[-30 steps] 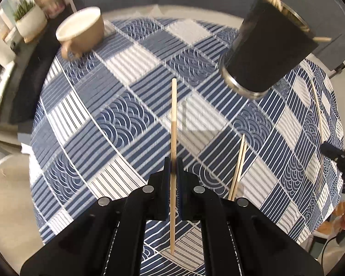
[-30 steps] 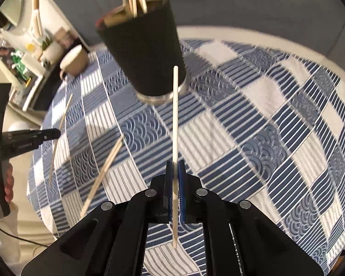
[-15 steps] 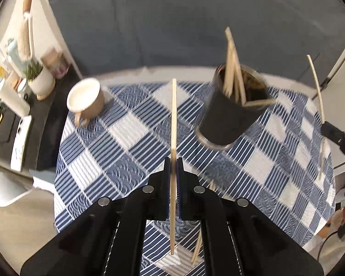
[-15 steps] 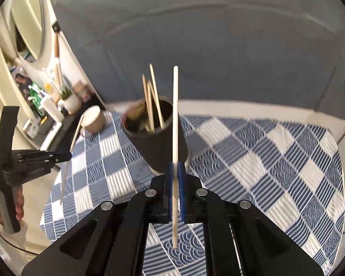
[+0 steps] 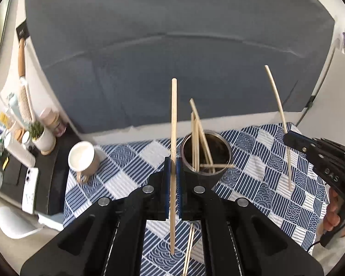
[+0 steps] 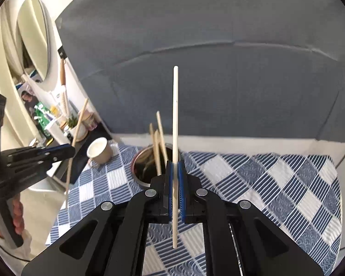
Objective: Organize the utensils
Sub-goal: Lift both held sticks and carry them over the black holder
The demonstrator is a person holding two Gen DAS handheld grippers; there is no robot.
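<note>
A: Starting at the far left, what sits beside the counter?

B: A dark side shelf (image 5: pixel 46 172) carries a white phone (image 5: pixel 30 189), a small green plant in a white pot (image 5: pixel 40 135) and some jars. Next comes the cream ceramic mug (image 5: pixel 82 157), standing upright on the blue-and-white patterned tablecloth (image 5: pixel 131 161) that covers the counter.

A: And the left tool?

B: The left tool (image 5: pixel 172 188) is clamped tight on 1 tan wooden chopstick (image 5: pixel 173 124), gripping it near its middle so it stands almost upright, with its lower end hanging above the cloth.

A: Where do the other utensils stand?

B: Just right of that chopstick is the black cylindrical holder with a metal rim (image 5: pixel 205 155), upright on the cloth, with several wooden chopsticks (image 5: pixel 196 135) leaning inside it. 2 more thin wooden chopsticks (image 5: pixel 188 248) lie flat on the cloth below the left tool.

A: And on the right?

B: The right tool (image 6: pixel 176 188) is pinched shut on 1 pale wooden chopstick (image 6: pixel 175 115), also held near upright. In its own view the holder shows just left of the blue pads (image 6: pixel 170 184). A hand (image 5: pixel 333 214) grips that tool's handle at the right edge.
</note>
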